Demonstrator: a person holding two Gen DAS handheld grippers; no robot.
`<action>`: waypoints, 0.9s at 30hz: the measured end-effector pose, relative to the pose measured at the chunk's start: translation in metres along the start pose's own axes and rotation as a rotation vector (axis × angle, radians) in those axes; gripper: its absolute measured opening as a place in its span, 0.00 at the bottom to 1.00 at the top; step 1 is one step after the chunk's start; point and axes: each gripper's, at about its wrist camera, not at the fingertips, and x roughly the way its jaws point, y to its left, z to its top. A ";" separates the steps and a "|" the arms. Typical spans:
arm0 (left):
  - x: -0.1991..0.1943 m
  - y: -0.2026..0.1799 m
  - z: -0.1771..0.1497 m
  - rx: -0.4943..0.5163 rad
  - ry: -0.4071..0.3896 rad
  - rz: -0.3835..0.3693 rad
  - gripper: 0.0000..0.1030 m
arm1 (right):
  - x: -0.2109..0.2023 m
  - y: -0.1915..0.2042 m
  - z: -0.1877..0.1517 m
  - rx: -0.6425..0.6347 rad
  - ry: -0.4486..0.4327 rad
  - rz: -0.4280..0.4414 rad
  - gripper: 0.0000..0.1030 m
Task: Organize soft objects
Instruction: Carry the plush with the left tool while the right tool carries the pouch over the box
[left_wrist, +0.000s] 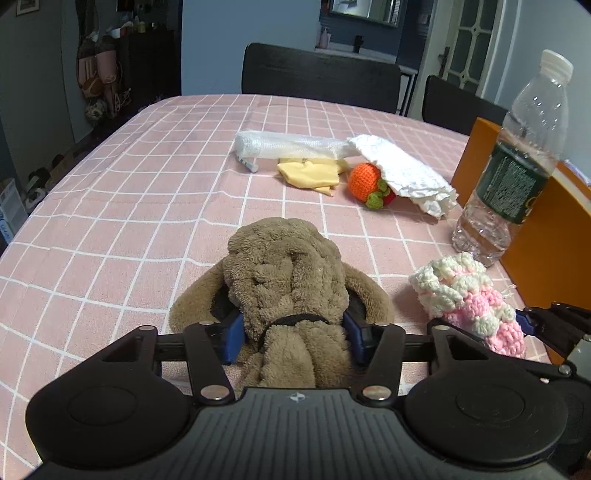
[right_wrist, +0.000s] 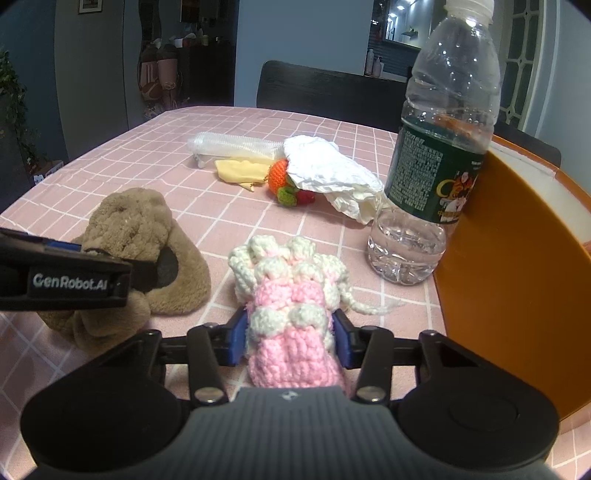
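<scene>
Brown plush toy (left_wrist: 288, 280) is clamped by left gripper (left_wrist: 293, 338); right gripper (right_wrist: 290, 338) clenches pink crochet piece (right_wrist: 291, 310), lower centre; lifting toward orange bin (right_wrist: 517, 266) likely follows.

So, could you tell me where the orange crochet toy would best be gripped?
Probably across the round orange body, coming from its exposed left side: the white cloth drapes over its right, and the green and red bits underneath look too small to pinch.
</scene>
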 end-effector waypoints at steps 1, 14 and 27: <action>-0.002 0.001 -0.001 -0.002 -0.006 -0.005 0.57 | -0.001 -0.001 0.001 0.005 0.000 0.000 0.44; -0.073 0.000 -0.003 0.035 -0.127 -0.139 0.56 | -0.071 -0.014 0.009 0.021 -0.109 0.039 0.44; -0.146 -0.074 0.008 0.284 -0.278 -0.405 0.56 | -0.187 -0.087 0.016 0.044 -0.163 -0.005 0.45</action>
